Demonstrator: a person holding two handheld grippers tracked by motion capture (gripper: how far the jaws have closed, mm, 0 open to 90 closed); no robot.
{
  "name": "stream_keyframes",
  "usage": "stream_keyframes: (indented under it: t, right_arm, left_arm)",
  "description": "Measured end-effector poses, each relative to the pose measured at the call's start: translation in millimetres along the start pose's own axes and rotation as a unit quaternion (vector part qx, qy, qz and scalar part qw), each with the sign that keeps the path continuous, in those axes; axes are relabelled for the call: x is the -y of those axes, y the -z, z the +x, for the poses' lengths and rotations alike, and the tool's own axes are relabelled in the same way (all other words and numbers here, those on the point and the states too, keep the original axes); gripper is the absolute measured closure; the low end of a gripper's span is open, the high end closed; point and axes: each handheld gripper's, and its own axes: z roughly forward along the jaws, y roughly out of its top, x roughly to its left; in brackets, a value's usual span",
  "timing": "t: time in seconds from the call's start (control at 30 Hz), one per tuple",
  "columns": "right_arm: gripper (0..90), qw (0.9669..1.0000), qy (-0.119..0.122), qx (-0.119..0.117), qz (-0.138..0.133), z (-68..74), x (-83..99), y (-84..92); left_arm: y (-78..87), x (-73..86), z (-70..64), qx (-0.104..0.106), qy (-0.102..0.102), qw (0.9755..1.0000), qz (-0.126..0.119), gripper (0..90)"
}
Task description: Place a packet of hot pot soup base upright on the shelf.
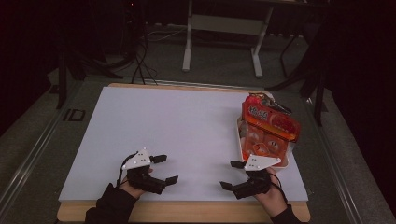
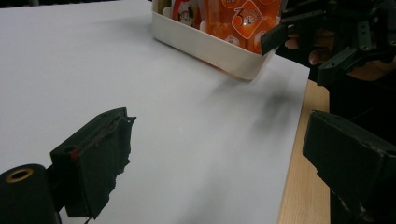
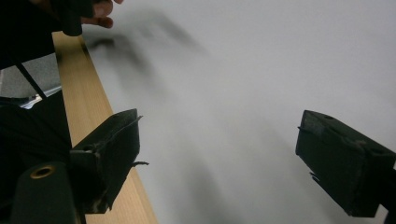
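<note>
At the right of the frame, the cream plastic tray [image 2: 210, 46] looks smooth and faintly satin; the orange snack packets [image 1: 271, 122] in it are glossy film; the white sheet [image 1: 177, 135] is matt over the pale wooden table edge [image 3: 84, 88]; the left gripper [image 1: 166, 169] and right gripper [image 1: 232, 175] are matt black plastic, their pads [image 2: 100, 158] rough and frayed.

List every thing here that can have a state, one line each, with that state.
left gripper: open, jaws wide apart, holding nothing, low over the white sheet.
right gripper: open, empty, beside the tray's near end.
white tray: upright on the sheet, full of packets.
orange snack packets: stacked in the tray, the top one rising above its rim.
</note>
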Motion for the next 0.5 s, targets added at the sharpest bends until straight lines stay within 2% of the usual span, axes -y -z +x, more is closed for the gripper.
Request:
stream_keyframes:
  t: [0.17,0.5]
  right_arm:
    - [13.5,0.9998,-0.002,-0.001,0.020,1.5,7.7,0.3]
    - [13.8,0.9999,-0.002,-0.004,0.013,-1.6,7.0,-0.9]
  left_arm:
    - [-0.9,1.5,-1.0,0.003,-0.002,1.0000,0.003,8.3]
    - [-2.5,2.5,-0.6,0.004,0.001,1.0000,0.002,8.3]
